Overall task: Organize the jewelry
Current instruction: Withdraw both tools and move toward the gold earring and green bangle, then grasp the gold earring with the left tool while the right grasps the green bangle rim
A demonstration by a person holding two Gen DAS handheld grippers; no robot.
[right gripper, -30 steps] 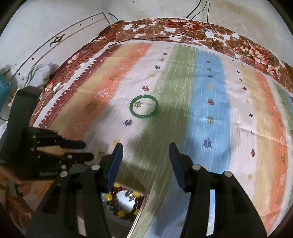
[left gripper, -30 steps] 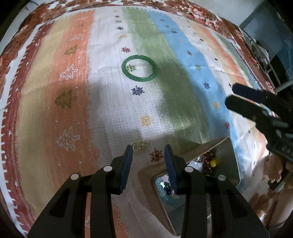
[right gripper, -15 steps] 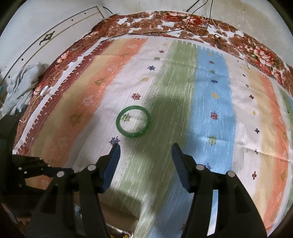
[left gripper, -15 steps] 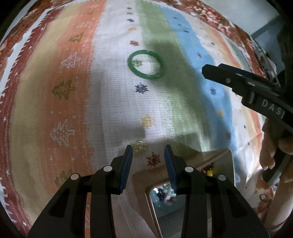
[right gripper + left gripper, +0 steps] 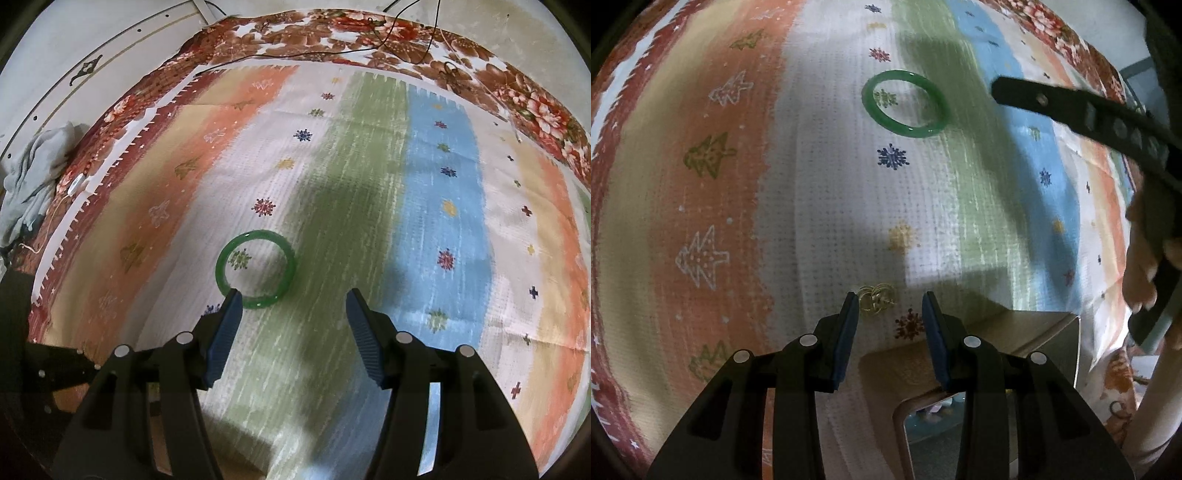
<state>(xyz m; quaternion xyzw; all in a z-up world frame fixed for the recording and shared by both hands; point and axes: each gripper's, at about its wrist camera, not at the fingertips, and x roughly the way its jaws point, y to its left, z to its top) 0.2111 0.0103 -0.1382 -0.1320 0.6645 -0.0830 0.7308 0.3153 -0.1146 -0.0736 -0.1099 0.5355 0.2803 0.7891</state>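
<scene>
A green bangle (image 5: pixel 905 104) lies flat on the striped cloth; it also shows in the right wrist view (image 5: pixel 256 273). My right gripper (image 5: pixel 293 300) is open and empty, its left fingertip just at the bangle's near rim. My left gripper (image 5: pixel 889 303) is open and empty, with small gold rings (image 5: pixel 874 297) on the cloth just beyond its left fingertip. A tan jewelry box (image 5: pixel 1027 332) sits open under my left gripper, its inside mostly hidden.
The striped cloth (image 5: pixel 439 206) covers a floral spread (image 5: pixel 369 33). A grey rag (image 5: pixel 33 177) lies off the cloth's left edge. Black cables (image 5: pixel 402 40) run along the far edge. The right gripper's body (image 5: pixel 1086 118) and the holding hand reach in at the right.
My right gripper has moved forward toward the bangle, which now sits at its left fingertip. My left gripper has moved forward over the box; the gold rings are now at its fingertips.
</scene>
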